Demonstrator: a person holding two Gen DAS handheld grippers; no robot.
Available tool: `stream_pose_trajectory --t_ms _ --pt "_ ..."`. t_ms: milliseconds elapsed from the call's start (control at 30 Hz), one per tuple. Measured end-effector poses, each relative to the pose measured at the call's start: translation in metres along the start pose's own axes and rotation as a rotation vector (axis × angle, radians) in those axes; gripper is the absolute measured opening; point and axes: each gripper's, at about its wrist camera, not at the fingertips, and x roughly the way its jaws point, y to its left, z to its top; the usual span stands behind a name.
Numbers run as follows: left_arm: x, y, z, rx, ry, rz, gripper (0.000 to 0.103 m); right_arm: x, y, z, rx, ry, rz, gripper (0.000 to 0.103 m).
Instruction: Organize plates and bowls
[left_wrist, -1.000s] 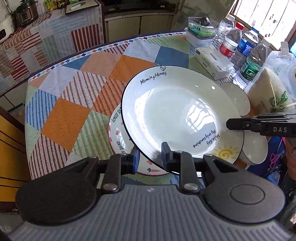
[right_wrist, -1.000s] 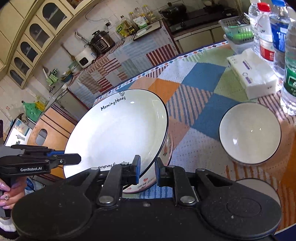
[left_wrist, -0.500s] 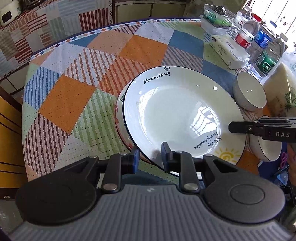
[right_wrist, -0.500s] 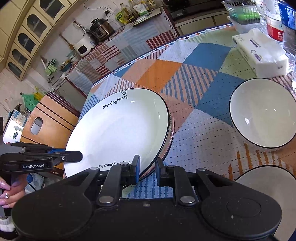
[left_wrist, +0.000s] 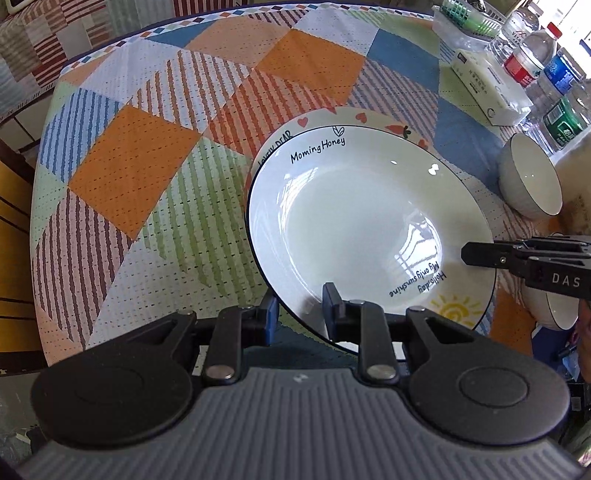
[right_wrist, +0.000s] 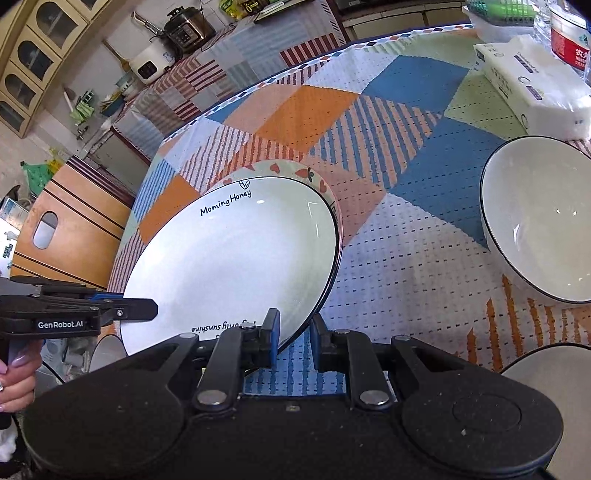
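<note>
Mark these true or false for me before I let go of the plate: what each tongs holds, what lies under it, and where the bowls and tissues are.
1. Both the left tongs and the right tongs grip the white plate by its rim. True.
2. The white plate is over bare tablecloth. False: a heart-patterned plate lies under it.
3. The bowl beside the plates holds food. False: it is empty.
4. A tissue pack lies on the tablecloth. True.
</note>
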Motion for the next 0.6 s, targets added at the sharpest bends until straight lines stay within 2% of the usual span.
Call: stream_pose_trajectory --t_ms 267,600 --pt "0.013 0.008 0.003 -0.044 0.046 -0.008 0.024 0.007 0.021 0.003 -0.089 0.021 -0.114 0.021" --pt "0.025 0.002 0.009 -0.05 0.065 0.019 0.027 0.018 0.049 0.001 -0.241 -0.015 -0.309 0.029"
